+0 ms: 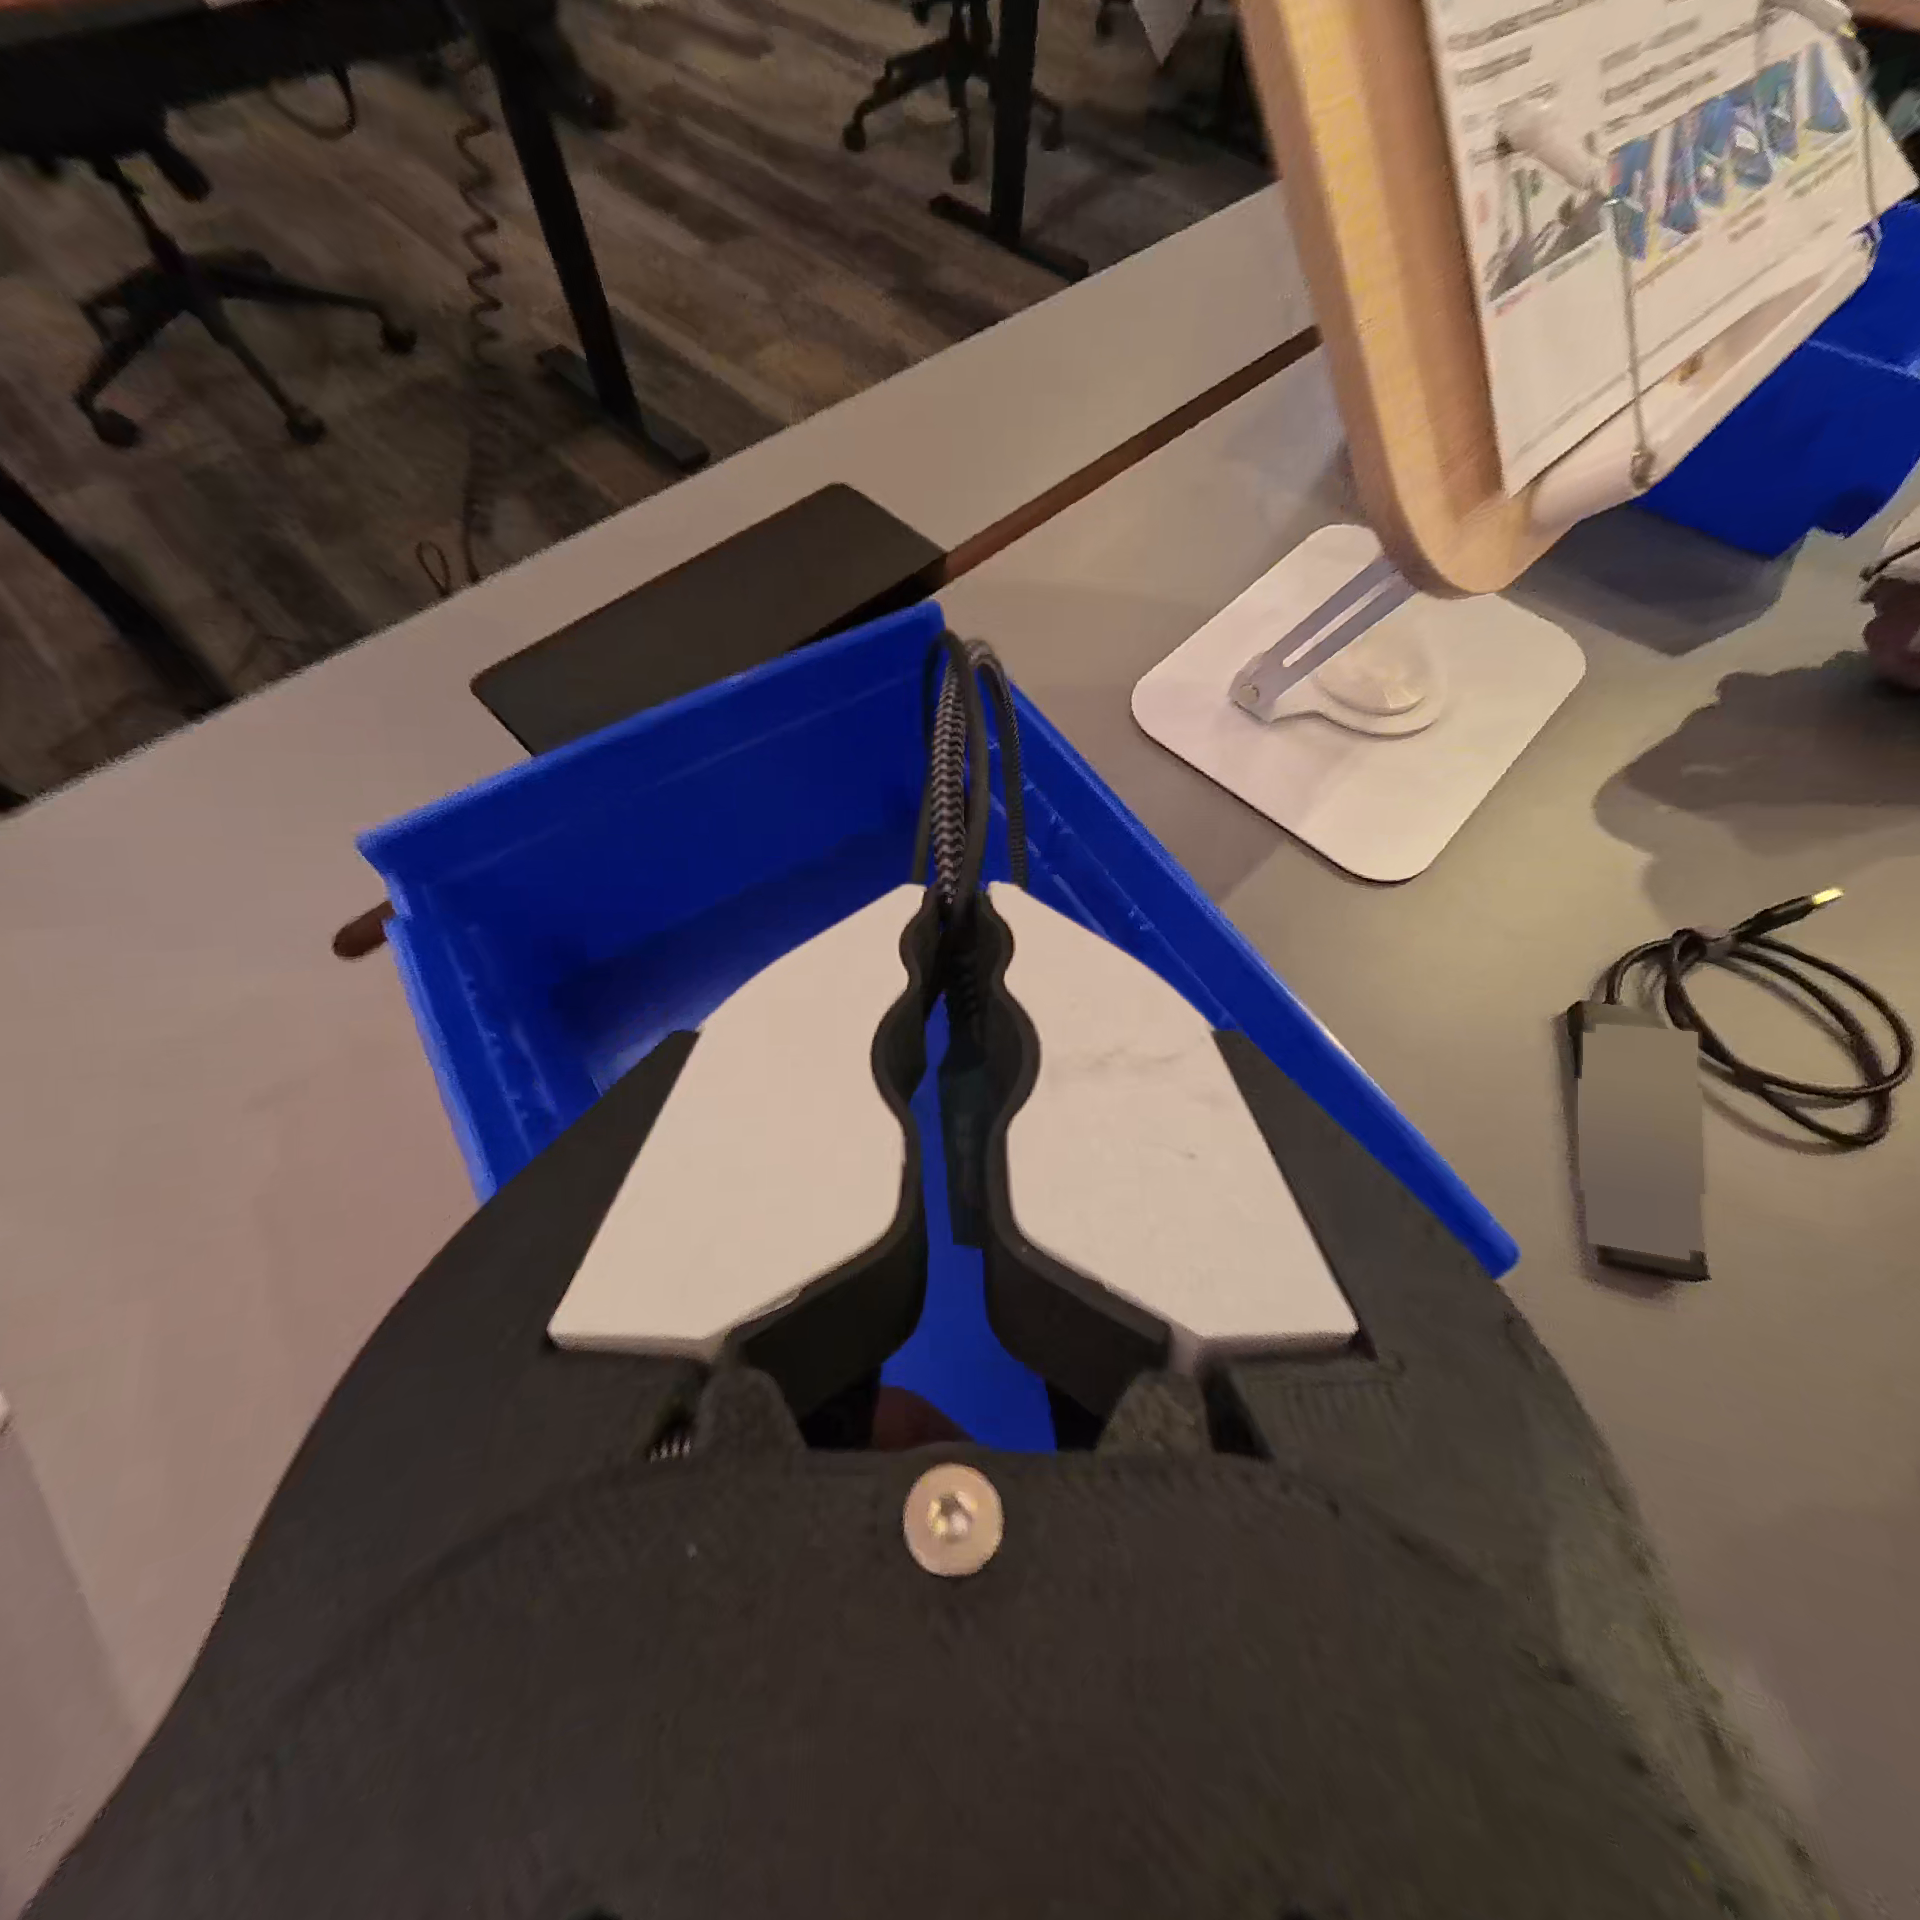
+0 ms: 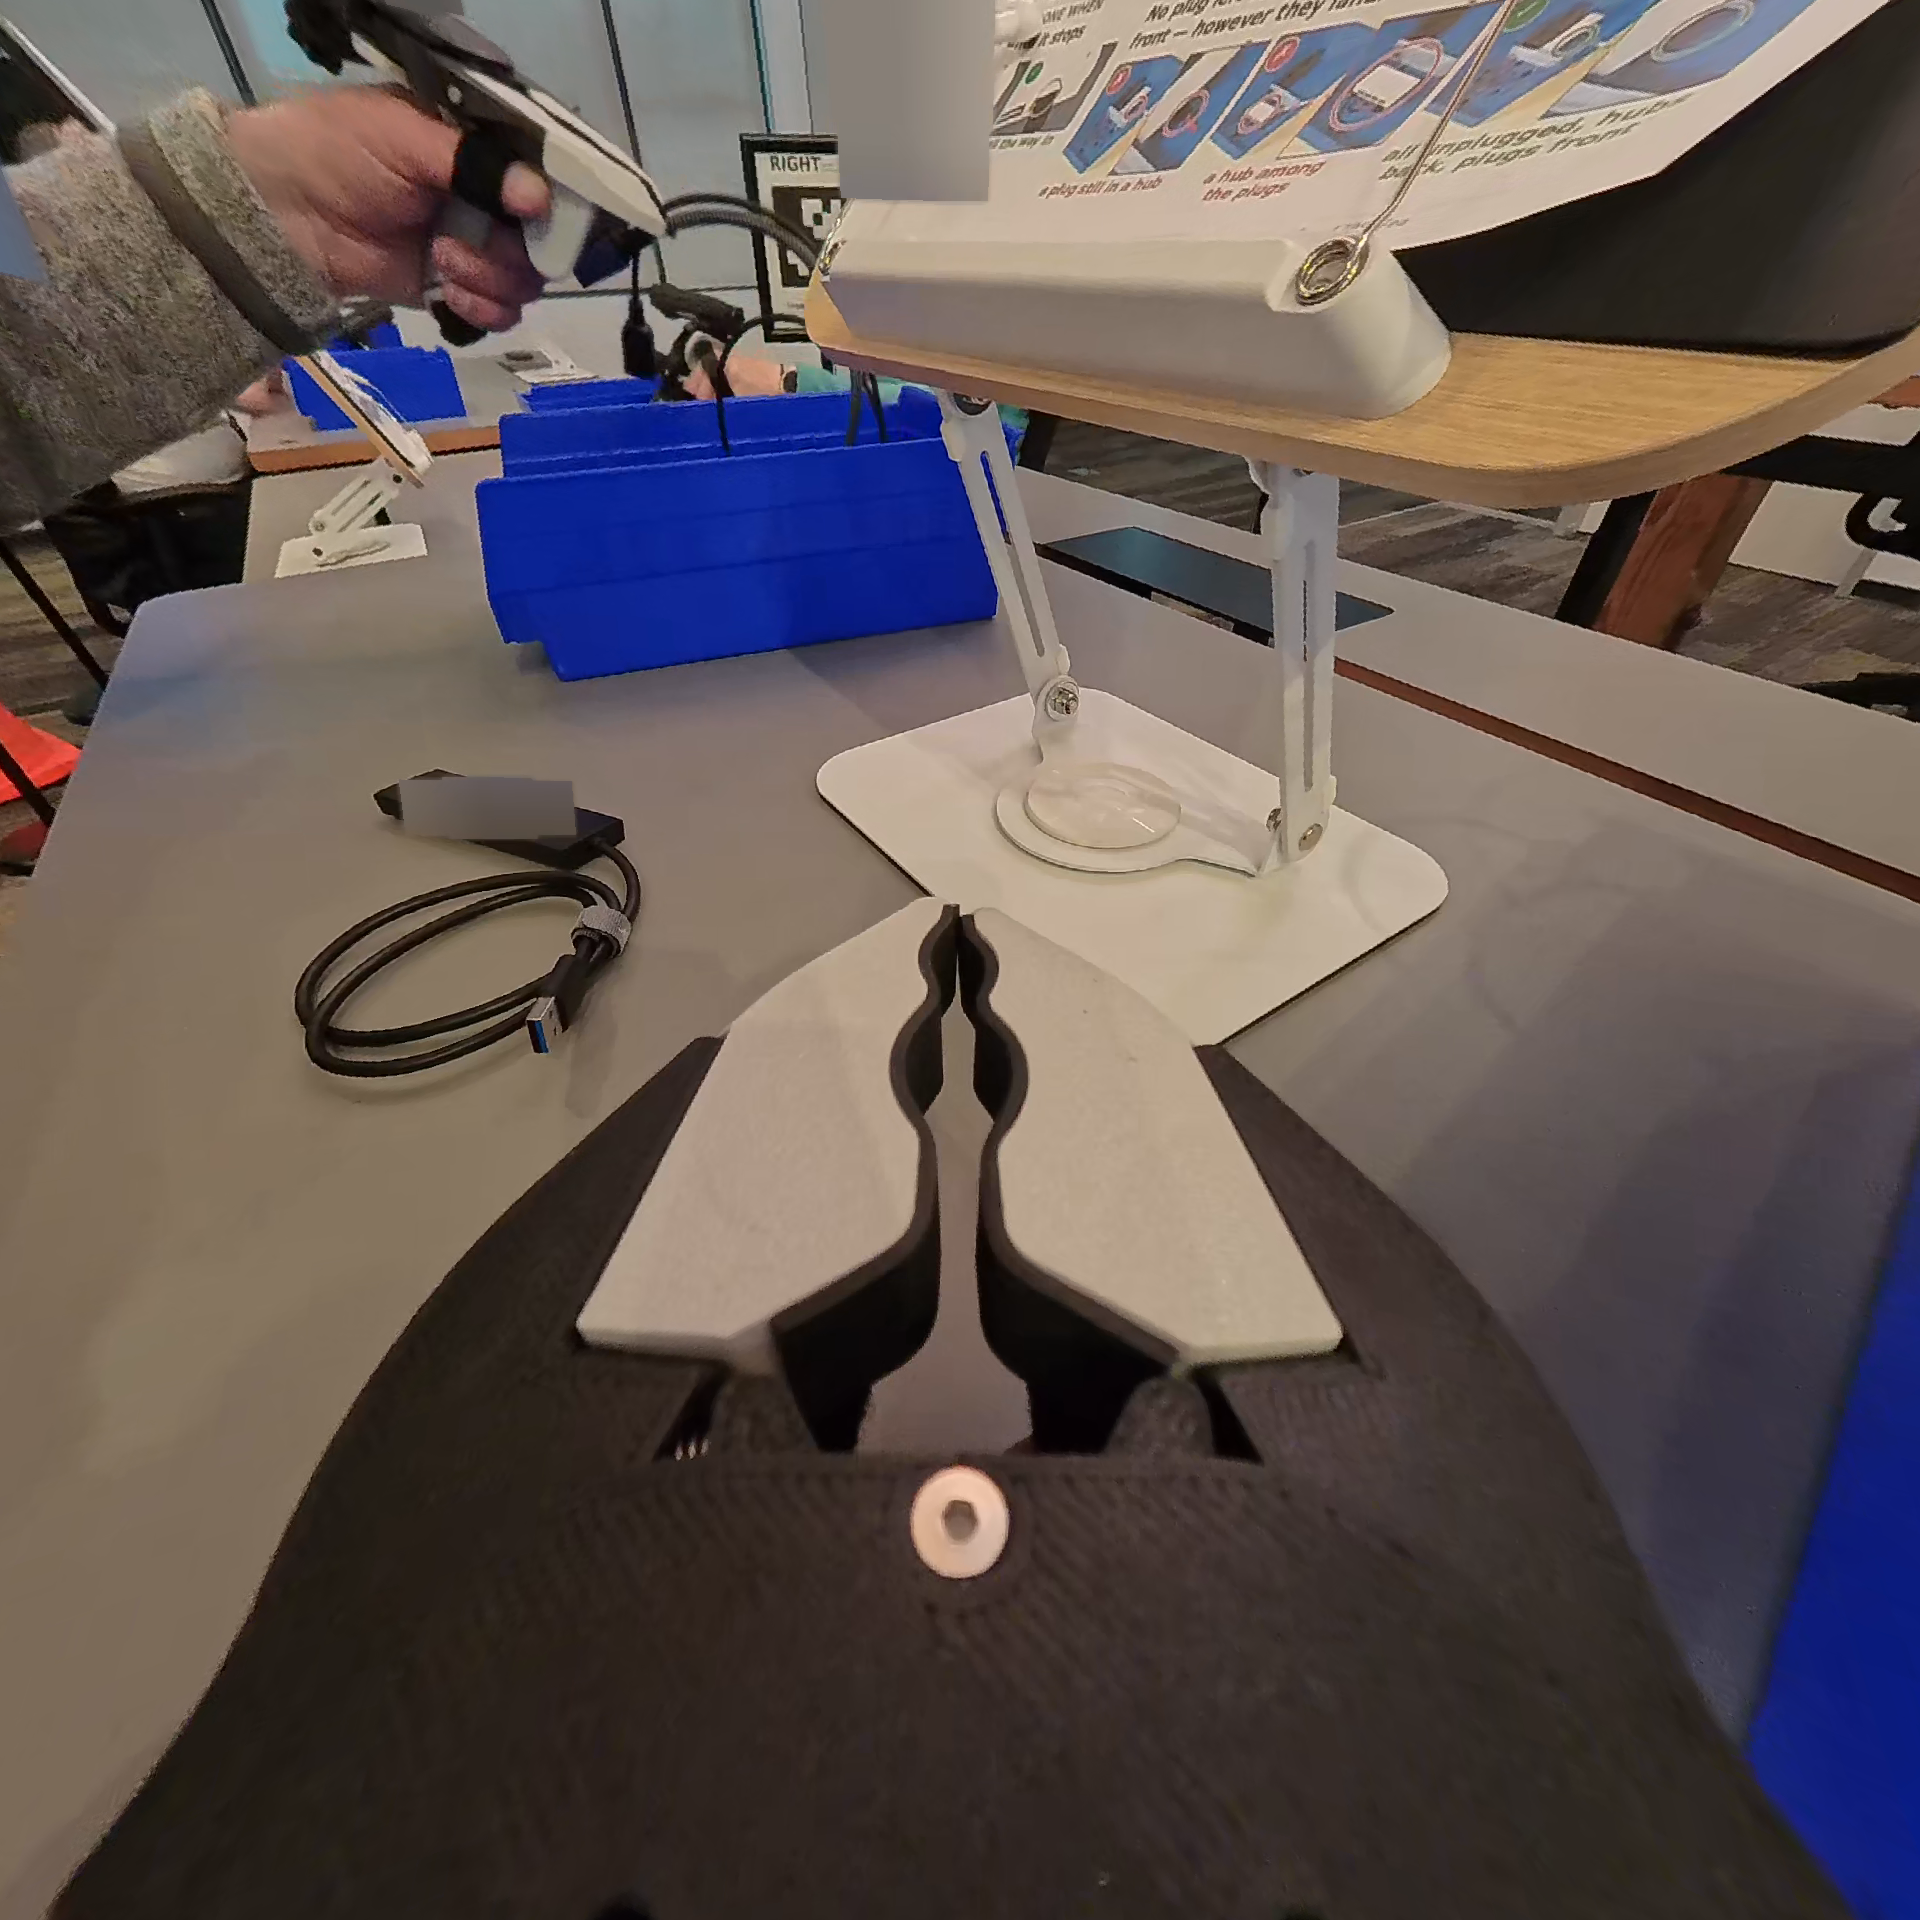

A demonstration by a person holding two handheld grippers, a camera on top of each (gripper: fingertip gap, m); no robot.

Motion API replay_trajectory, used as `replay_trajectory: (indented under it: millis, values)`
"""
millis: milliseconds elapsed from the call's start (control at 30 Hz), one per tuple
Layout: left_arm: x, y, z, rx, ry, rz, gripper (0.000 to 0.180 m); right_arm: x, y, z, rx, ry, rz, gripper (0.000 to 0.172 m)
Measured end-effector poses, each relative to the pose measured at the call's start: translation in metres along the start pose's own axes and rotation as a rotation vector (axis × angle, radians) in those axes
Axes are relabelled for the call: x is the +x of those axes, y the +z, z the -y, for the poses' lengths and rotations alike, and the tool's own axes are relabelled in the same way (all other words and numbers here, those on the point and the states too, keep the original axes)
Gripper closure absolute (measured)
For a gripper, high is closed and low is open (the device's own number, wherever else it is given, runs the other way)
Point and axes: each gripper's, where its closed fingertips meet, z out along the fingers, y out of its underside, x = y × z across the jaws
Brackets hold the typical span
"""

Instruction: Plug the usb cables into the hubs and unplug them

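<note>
White stand (image 2: pixel 1132 831) beside blue bin (image 2: pixel 727 540) — hub (image 2: pixel 499 816) near.

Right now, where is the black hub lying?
The black hub lies on the grey table, left in the right wrist view, beside its coiled cable, before the blue bin.

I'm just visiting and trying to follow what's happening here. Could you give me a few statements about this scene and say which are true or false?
1. The left gripper grips a braided cable above a blue bin. True.
2. The right gripper holds a hub. False: it is shut on nothing.
3. A dark hub with a coiled cable lies on the grey table. True.
4. The stand's base is red. False: white.
</note>
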Motion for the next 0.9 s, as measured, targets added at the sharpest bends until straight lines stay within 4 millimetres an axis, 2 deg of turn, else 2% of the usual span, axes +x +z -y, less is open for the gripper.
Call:
replay_trajectory:
  millis: [67,100,200,267,367,433,533,767,900]
  values:
    - [-0.006,0.007,-0.013,-0.006,-0.100,-0.021,0.174,0.000,0.000,0.000,-0.002,-0.002,-0.001,0.172]
    - [-0.008,0.014,-0.027,-0.049,-0.152,-0.029,0.174,0.000,0.000,0.000,-0.002,-0.002,-0.001,0.172]
    - [-0.027,0.035,-0.062,-0.147,-0.164,0.080,0.175,-0.001,0.000,0.000,-0.005,-0.003,-0.001,0.172]
    - [-0.031,0.042,-0.071,-0.160,-0.200,0.099,0.175,-0.001,0.000,-0.001,-0.006,-0.004,0.000,0.172]
    - [-0.047,0.045,-0.087,-0.245,-0.151,0.209,0.174,-0.001,0.000,-0.001,-0.006,-0.003,-0.001,0.172]
    - [-0.045,0.051,-0.098,-0.292,-0.149,0.208,0.174,-0.001,0.000,-0.001,-0.007,-0.001,0.000,0.172]
    - [-0.045,0.056,-0.099,-0.291,-0.113,0.227,0.172,-0.001,0.000,-0.001,-0.008,0.000,0.001,0.172]
    - [-0.045,0.059,-0.091,-0.265,-0.043,0.235,0.142,-0.001,0.000,-0.001,-0.007,0.000,0.002,0.172]
    - [-0.049,0.055,-0.088,-0.279,0.005,0.284,0.136,-0.001,0.000,-0.001,-0.008,-0.001,0.003,0.172]
